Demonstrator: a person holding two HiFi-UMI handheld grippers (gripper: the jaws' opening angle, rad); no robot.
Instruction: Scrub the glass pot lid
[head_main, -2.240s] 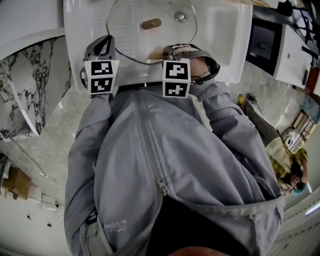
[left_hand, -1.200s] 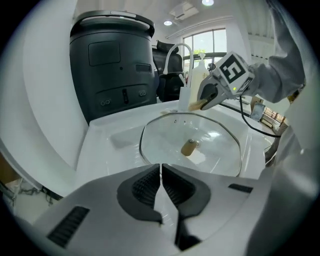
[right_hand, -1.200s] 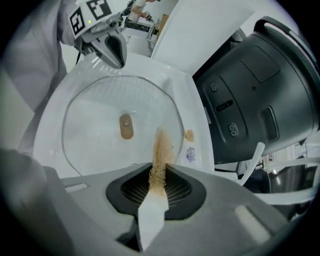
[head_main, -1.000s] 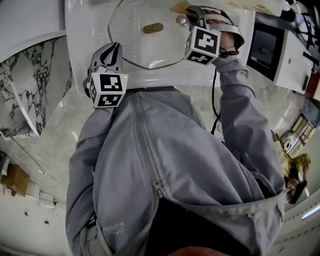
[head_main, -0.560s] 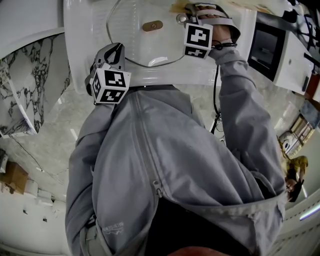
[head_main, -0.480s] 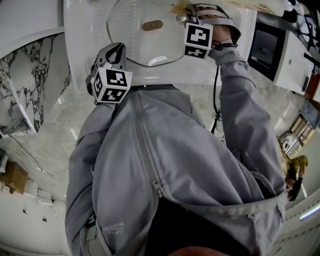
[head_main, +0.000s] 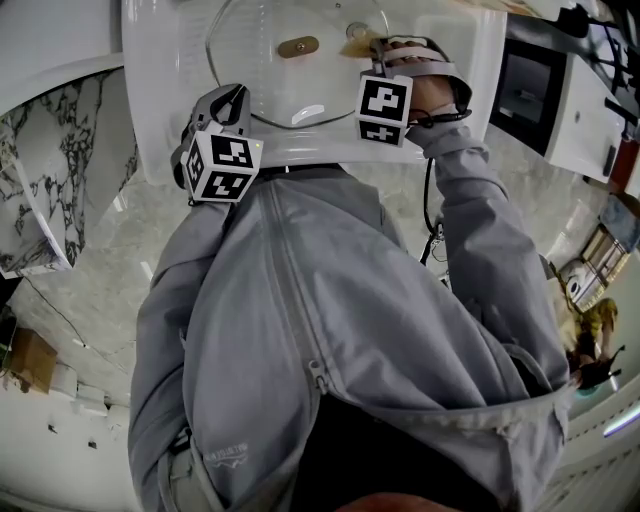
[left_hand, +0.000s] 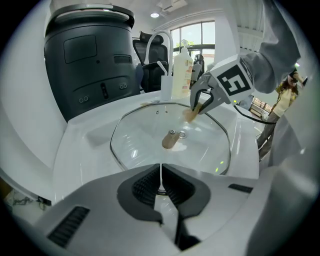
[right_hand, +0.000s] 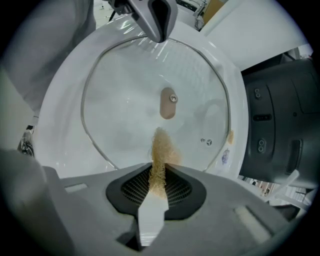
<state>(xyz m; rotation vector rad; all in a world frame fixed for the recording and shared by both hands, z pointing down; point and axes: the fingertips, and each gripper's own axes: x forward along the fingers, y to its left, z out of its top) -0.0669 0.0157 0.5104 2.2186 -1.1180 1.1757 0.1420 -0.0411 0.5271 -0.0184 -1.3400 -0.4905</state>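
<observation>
Right now you are mid-scrub. In the white basin (head_main: 450, 90) the glass pot lid (right_hand: 125, 100) lies flat, knob side up. Your left tongs (left_hand: 160, 186) are closed on its near rim to steady it. Your right tongs (right_hand: 159, 182) are clamped on the scrub brush (right_hand: 161, 150), bristles down on the glass just short of the knob (right_hand: 168, 104). The next move probably calls for firm strokes across the glass while the left grip holds. The round lid has no long axis; the oblong knob lines up with the brush.
</observation>
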